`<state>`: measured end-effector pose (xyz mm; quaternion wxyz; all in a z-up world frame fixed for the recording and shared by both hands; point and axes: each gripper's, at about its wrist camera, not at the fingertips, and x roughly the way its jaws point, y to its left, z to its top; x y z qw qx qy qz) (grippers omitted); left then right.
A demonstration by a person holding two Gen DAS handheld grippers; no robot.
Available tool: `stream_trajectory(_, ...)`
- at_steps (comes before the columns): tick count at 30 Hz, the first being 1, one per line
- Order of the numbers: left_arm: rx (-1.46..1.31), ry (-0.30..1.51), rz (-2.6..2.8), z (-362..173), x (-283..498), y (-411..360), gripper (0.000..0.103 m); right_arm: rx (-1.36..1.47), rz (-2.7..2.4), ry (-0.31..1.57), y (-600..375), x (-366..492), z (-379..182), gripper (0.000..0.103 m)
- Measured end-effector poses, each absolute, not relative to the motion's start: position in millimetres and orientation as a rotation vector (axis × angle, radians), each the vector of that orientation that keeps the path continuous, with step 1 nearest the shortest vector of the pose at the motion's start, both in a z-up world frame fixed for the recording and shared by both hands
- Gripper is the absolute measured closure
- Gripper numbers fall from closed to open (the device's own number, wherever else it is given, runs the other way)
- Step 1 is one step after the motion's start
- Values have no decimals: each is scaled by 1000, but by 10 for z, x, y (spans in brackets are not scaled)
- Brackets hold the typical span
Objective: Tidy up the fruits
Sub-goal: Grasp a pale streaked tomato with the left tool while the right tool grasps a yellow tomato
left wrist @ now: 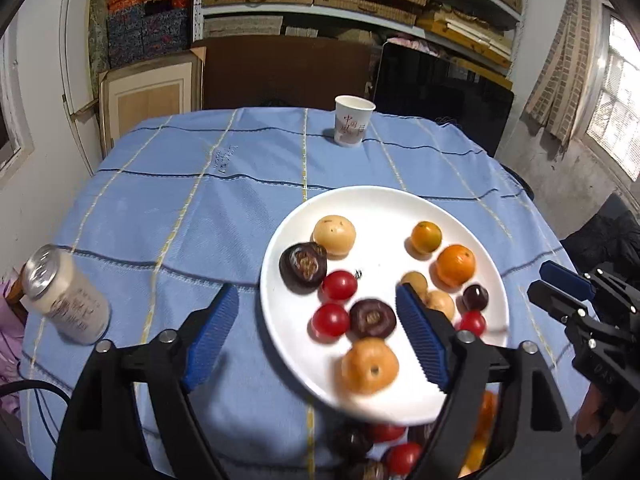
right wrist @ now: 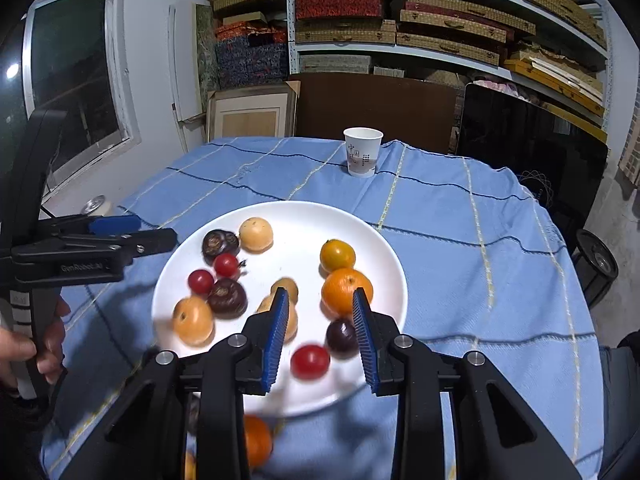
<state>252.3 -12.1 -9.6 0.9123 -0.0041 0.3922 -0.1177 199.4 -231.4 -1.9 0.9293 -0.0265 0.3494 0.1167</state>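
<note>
Left wrist view: a blue checked tabletop [left wrist: 168, 200]. At far left a white can [left wrist: 66, 294] stands tilted, its print unreadable. The left gripper [left wrist: 316, 312] has its jaws spread, empty. The white plate [left wrist: 384, 204] holds tomatoes, oranges and dark fruits (more lie before its near rim). The right gripper [right wrist: 322, 300] has jaws narrowly parted, gripping nothing. A paper cup [left wrist: 353, 121] bears red Chinese characters.
</note>
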Motion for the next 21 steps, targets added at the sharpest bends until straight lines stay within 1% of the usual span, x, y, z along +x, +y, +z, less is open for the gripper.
stream_trajectory(1, -12, 804, -254, -85, 2403, -90, 18, -58, 245, 718, -2319, 1896, -4, 68)
stream_trajectory(3, 1, 813, -281, -101, 2152, -46, 16, -79, 264, 726, -2285, 1611, -16, 60)
stream_trajectory(10, 105, 838, -296, -429, 1459, -36, 15, -143, 344, 825, -1960, 970, -454, 60)
stream_trajectory(17, 123, 868, -292, -716, 1190, -54, 15, -86, 333, 880, -1830, 1013, -692, 59)
stream_trajectory(21, 130, 869, -302, -758, 1105, -57, 15, -142, 345, 910, -1664, 997, -782, 58)
